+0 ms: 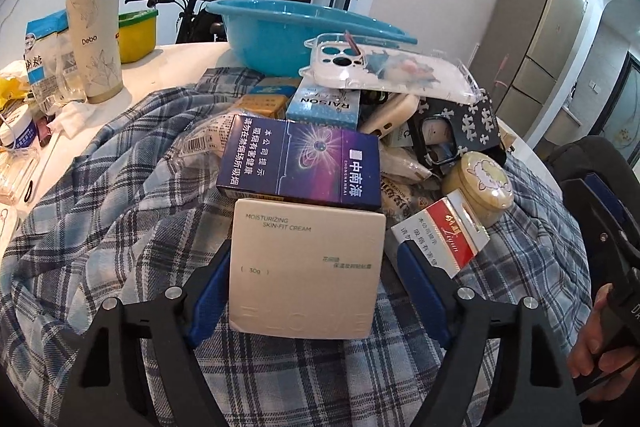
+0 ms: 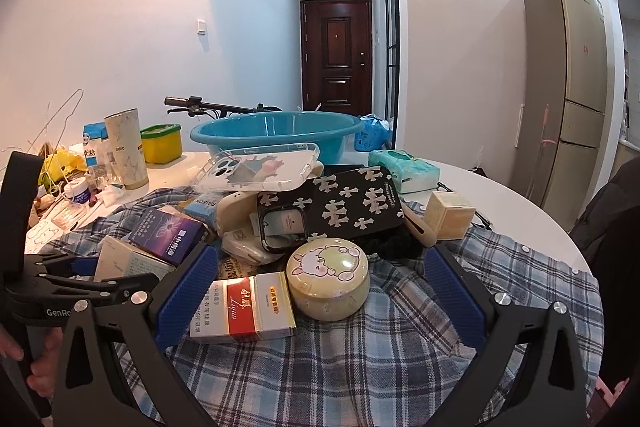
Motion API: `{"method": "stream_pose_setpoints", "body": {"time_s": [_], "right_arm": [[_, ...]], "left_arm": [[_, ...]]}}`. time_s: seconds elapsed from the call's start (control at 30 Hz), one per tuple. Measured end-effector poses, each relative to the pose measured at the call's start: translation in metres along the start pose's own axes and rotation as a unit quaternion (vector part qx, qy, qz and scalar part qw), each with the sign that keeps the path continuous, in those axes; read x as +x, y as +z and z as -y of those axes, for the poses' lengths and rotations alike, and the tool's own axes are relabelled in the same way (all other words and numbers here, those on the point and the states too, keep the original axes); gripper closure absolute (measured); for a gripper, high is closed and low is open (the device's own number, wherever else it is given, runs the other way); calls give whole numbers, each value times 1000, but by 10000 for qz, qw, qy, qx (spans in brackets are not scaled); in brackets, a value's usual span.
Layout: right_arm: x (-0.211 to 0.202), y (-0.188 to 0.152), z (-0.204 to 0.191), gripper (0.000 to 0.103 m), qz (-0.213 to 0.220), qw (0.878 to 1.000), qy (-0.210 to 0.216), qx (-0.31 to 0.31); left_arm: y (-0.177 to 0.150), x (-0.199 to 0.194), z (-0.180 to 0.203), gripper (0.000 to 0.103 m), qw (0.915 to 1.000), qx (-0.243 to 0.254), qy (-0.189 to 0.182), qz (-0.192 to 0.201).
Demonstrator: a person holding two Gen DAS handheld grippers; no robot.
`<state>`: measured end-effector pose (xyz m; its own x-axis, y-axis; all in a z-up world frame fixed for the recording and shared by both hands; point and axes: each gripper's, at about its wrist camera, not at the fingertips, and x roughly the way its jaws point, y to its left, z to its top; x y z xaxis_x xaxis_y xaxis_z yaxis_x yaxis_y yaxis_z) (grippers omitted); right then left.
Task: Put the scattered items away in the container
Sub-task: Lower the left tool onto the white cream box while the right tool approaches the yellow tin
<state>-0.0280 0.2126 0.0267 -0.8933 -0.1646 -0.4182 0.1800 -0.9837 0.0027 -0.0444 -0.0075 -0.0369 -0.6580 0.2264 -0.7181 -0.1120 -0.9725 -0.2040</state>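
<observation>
Although the cream box (image 1: pixel 304 271) is framed between the fingers of the left gripper (image 1: pixel 316 267), the jaws are spread and no firm pinch is seen: the left pad looks close to or touching the box's edge, the right pad stands clear of it. The box lies flat on the plaid cloth (image 1: pixel 120 187), well in front of the blue basin (image 1: pixel 280 39), which is taken to be the container. It is judged light, stiff-walled yet crushable, with smooth sides, so a moderate squeeze across its two long edges is advised. Just behind it, nearer the basin, the purple cigarette pack (image 1: pixel 300 163) overlaps its far edge and could be dragged along. To the right of that, still in front of the basin, the red-and-white pack (image 2: pixel 244 307) and the round tin (image 2: pixel 328 283) are seen between the wide-spread jaws of the right gripper (image 2: pixel 320 287), neither one pinched. The tin is judged rigid and slick, best taken across its side wall.
</observation>
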Motion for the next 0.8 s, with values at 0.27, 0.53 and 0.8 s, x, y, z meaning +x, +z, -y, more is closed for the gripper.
{"method": "stream_pose_setpoints", "body": {"time_s": [0.27,0.53,0.8], "right_arm": [[5,-2,1,0,-95,10000,7,28],[9,-2,2,0,-192,9997,47,112],[13,0,0,0,-312,9995,61,93]], "left_arm": [[1,9,-2,39,9997,17,184,-127],[4,-4,1,39,9995,116,297,54],[15,-24,6,39,9981,222,399,417]]}}
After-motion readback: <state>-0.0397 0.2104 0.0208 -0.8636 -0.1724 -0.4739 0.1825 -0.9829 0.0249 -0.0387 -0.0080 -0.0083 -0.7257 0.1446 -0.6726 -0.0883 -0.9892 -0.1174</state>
